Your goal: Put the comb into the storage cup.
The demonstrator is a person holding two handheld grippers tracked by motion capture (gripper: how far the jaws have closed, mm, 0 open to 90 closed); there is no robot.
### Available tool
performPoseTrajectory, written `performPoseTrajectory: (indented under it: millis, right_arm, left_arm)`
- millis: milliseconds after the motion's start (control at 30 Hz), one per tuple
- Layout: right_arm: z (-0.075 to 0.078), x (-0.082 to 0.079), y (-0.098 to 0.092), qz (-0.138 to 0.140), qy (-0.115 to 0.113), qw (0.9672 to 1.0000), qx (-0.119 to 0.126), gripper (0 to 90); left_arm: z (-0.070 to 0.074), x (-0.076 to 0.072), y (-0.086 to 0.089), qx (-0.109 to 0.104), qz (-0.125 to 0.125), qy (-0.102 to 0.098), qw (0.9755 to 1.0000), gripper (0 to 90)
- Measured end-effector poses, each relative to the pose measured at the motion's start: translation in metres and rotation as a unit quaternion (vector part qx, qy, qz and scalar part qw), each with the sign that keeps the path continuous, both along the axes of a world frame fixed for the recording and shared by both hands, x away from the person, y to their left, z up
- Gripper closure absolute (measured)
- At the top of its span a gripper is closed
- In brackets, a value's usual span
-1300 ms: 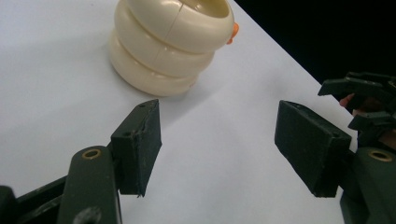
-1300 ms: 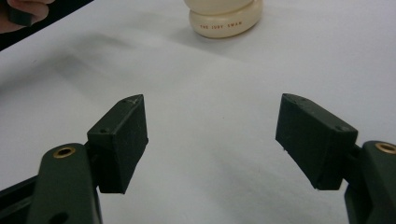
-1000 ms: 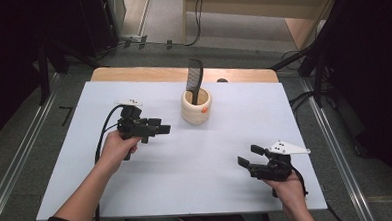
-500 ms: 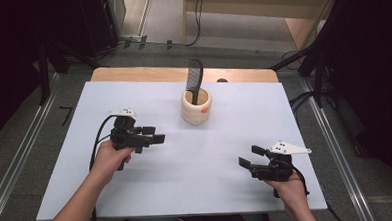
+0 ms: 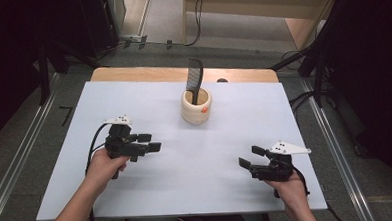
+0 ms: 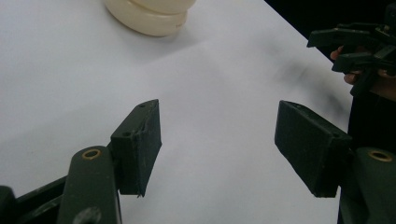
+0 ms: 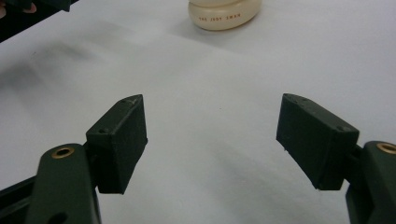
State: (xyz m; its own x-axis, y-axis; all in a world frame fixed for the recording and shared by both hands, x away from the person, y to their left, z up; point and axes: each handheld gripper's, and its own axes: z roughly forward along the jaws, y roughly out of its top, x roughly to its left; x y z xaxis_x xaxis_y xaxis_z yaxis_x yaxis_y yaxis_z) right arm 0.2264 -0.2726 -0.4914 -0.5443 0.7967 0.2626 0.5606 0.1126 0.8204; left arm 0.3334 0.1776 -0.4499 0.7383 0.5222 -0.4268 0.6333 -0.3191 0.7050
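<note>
So my left gripper [image 5: 150,142] has slid back toward me and off to the left since a second ago, away from the cream ceramic cup [image 5: 196,106], while my right gripper [image 5: 249,156] hasn't budged from its spot near the front right of the white table [image 5: 234,114]. Both sets of jaws are spread wide with nothing between them, just bare tabletop showing in each gripper view. The cup sits upright toward the far middle of the table, well apart from both hands, with a black comb [image 5: 194,80] standing in it, handle end down and leaning on the rim. In the left gripper view the cup's base [image 6: 147,16] is up at the top edge, and the right gripper view catches it too [image 7: 224,14]. My read is that I'm between moves here, with the comb already parked in the cup. If I go back in for it, I'd come at the comb from above with 1 gripper, pinch the flat sides well clear of the rim, and lift straight up so the cup doesn't tip. Steadying the cup wall with the other gripper seems smart, since it looks light.
</note>
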Motion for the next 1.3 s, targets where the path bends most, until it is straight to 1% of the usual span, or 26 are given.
performPoseTrajectory:
  millis: [200,300,567,833,1200,1300]
  right_arm:
    - [0.000,-0.001,0.000,-0.003,0.000,1.0000,-0.002,22.6]
    - [0.000,-0.001,0.000,-0.002,0.000,1.0000,-0.002,22.6]
    - [-0.001,-0.001,0.000,-0.001,0.002,1.0000,-0.005,22.6]
    - [-0.001,-0.001,0.000,0.000,0.004,1.0000,-0.006,22.6]
    - [-0.001,-0.001,0.000,0.002,0.004,0.9999,-0.009,22.6]
    - [-0.001,-0.001,0.000,0.002,0.004,0.9999,-0.009,22.6]
  left_arm:
    - [-0.003,-0.009,0.004,0.002,-0.005,0.002,1.0000,31.2]
    - [-0.004,-0.013,0.005,0.009,-0.008,0.002,0.9999,30.9]
    - [-0.006,-0.021,0.009,0.013,-0.013,0.003,0.9998,30.9]
    - [-0.007,-0.029,0.014,0.022,-0.011,-0.001,0.9997,30.9]
    - [-0.010,-0.038,0.026,0.031,-0.001,0.001,0.9995,30.9]
    - [-0.011,-0.039,0.031,0.030,0.003,0.004,0.9995,30.9]
